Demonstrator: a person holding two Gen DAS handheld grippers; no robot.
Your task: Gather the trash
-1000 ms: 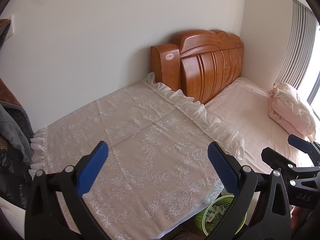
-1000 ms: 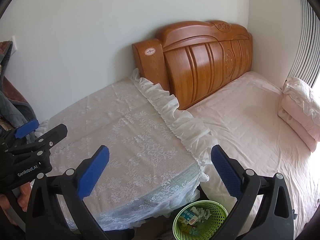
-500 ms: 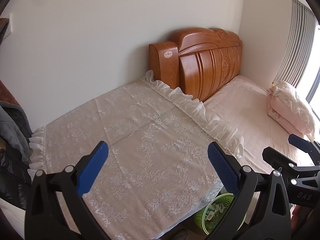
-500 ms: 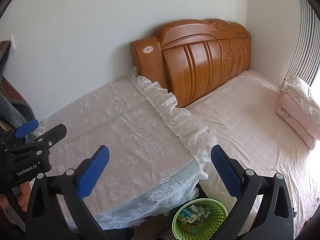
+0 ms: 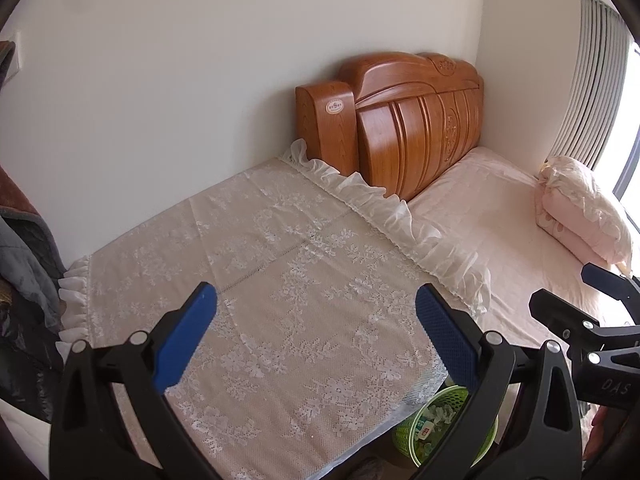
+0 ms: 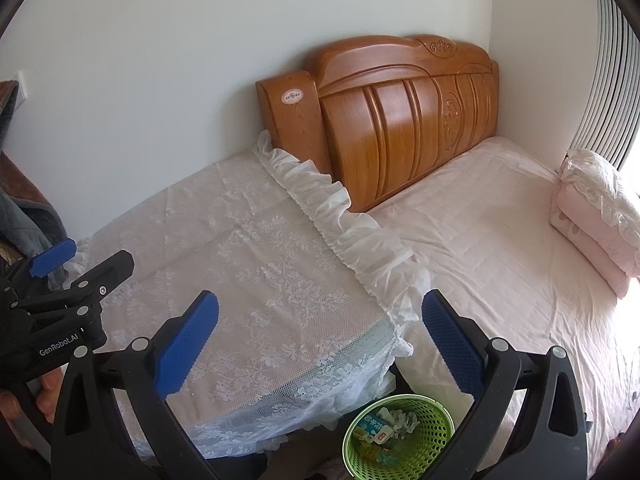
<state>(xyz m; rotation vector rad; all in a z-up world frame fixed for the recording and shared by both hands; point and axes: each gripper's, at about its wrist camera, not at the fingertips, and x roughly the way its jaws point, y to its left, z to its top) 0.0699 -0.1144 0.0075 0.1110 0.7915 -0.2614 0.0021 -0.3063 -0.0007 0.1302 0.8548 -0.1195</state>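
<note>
A green mesh trash basket stands on the floor between the lace-covered table and the bed, with wrappers and scraps inside. It also shows in the left wrist view, partly hidden behind my finger. My left gripper is open and empty, held above the lace cloth. My right gripper is open and empty, above the table's near corner and the basket. Each gripper shows at the edge of the other's view. No loose trash shows on the table or bed.
A wooden headboard stands against the wall. The bed with pink sheet lies right, folded pink bedding at its far side. Dark clothes hang at left. A radiator-like grille is at the right wall.
Both grippers have risen and pulled back slightly, so the scene sits a little lower and farther. The jaws stay open and empty.
</note>
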